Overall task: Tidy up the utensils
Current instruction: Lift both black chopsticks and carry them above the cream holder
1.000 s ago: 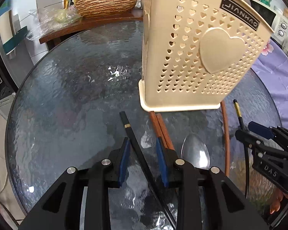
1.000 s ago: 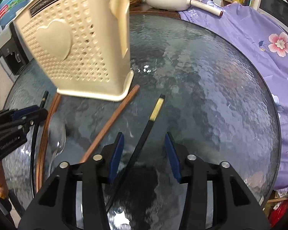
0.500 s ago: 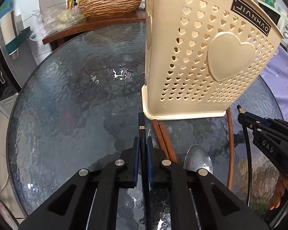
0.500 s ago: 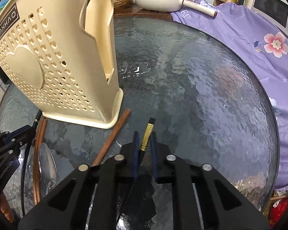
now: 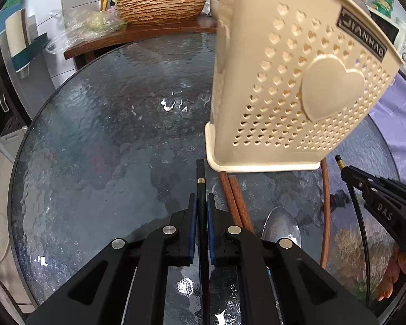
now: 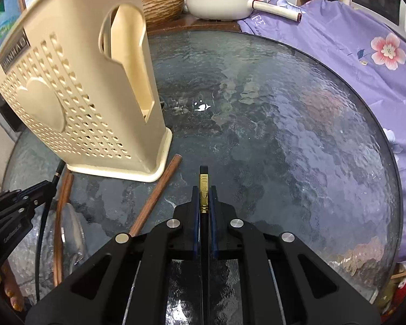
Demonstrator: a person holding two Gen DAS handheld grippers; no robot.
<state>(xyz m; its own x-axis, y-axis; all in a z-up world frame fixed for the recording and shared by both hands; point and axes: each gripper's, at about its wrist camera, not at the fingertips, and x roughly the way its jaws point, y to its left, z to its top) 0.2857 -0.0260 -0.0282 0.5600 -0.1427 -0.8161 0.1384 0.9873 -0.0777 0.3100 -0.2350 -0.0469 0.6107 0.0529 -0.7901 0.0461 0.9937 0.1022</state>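
Left-wrist view. Far left: the dark rim of the round glass table (image 5: 21, 146), with a wide bare stretch of textured glass between that rim and the middle. Beyond the far edge: a wooden counter (image 5: 138, 33) bearing a woven basket (image 5: 162, 6) and a plastic bag (image 5: 89, 24). Centre: the left gripper (image 5: 201, 203), its blue pads clenched on a black chopstick (image 5: 200, 178) with a thin gold band; the stick's blunt end reaches just short of the holder's base corner. Right of centre: the cream perforated utensil holder (image 5: 297, 89), standing upright on the glass, a raised heart on its wall. Two brown chopsticks (image 5: 234, 192) run out from under its near edge; a metal spoon (image 5: 281, 226) lies just beside them, bowl up. A third brown chopstick (image 5: 326, 211) lies further right. Far right: the right gripper (image 5: 347, 172), seen from the side, clamped on a second black chopstick (image 5: 358, 216) with a gold collar.

Right-wrist view. Left: the utensil holder (image 6: 75, 94), a tall slot in its side wall; the left gripper (image 6: 50, 185) below it. A brown chopstick (image 6: 155, 197) angles toward the holder's base corner. Centre: the right gripper (image 6: 204, 197) grasping the black, gold-collared chopstick (image 6: 204, 187), tip lying just above the glass. Right: open glass out to the curved rim (image 6: 387, 146), where a purple flowered cloth (image 6: 365, 54) lies just beyond; a white pan (image 6: 219, 5) stands past the far edge.
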